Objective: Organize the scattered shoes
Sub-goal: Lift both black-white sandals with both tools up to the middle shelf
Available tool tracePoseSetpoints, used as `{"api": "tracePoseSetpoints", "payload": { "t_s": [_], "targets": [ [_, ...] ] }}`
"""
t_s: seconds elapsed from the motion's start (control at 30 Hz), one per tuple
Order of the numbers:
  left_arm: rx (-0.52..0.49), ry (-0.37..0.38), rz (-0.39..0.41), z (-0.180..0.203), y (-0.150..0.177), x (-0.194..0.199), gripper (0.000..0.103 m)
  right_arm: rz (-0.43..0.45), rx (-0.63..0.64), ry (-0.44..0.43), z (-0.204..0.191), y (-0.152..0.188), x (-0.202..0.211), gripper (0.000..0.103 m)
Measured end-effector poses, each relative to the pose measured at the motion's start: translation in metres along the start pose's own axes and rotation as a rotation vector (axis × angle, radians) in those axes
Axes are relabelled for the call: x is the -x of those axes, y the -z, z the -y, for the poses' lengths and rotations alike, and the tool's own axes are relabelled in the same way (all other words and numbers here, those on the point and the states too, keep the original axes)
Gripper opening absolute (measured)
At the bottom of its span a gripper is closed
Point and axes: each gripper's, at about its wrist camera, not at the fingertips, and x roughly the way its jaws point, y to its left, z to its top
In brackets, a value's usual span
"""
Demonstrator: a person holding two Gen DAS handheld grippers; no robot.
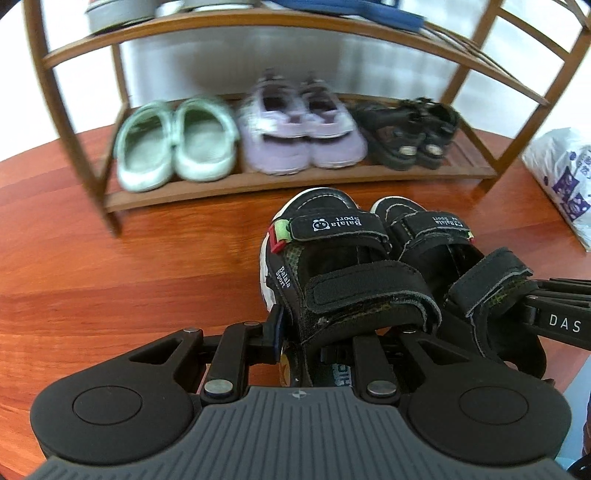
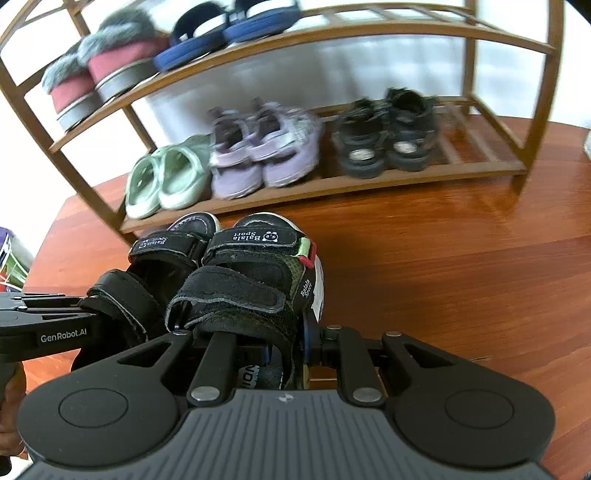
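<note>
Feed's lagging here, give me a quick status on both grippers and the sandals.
Left gripper shut on left sandal. Right gripper shut on right sandal. Pair carried side by side, facing shoe rack. Free slats right of dark sandals; nothing blocking.

Domestic setting, likely a home entryway. A two-tier wooden shoe rack (image 2: 280, 40) stands against a pale wall on a reddish wood surface (image 2: 461, 266). Its lower shelf holds children's footwear in pairs: green clogs (image 2: 166, 181), lilac shoes (image 2: 262, 155) and black sandals (image 2: 388, 136). The upper shelf holds fur-trimmed slippers (image 2: 99, 62) and navy slides (image 2: 221, 33). A printed plastic bag (image 1: 565, 173) lies beside the rack.
</note>
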Motion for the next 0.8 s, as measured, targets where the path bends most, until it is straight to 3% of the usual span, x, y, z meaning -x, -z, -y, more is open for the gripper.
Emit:
{"api": "tracePoseSetpoints", "payload": {
  "t_s": [0.5,0.8],
  "targets": [
    [-0.034,0.014,0.039,0.1,-0.033,-0.013,0.02,0.066,0.023,0.024,0.098,-0.026,0.047,0.018],
    [-0.016,-0.011,0.119,0.147,-0.057,0.008,0.02,0.112,0.043,-0.014,0.134,-0.054,0.081,0.019]
  ]
}}
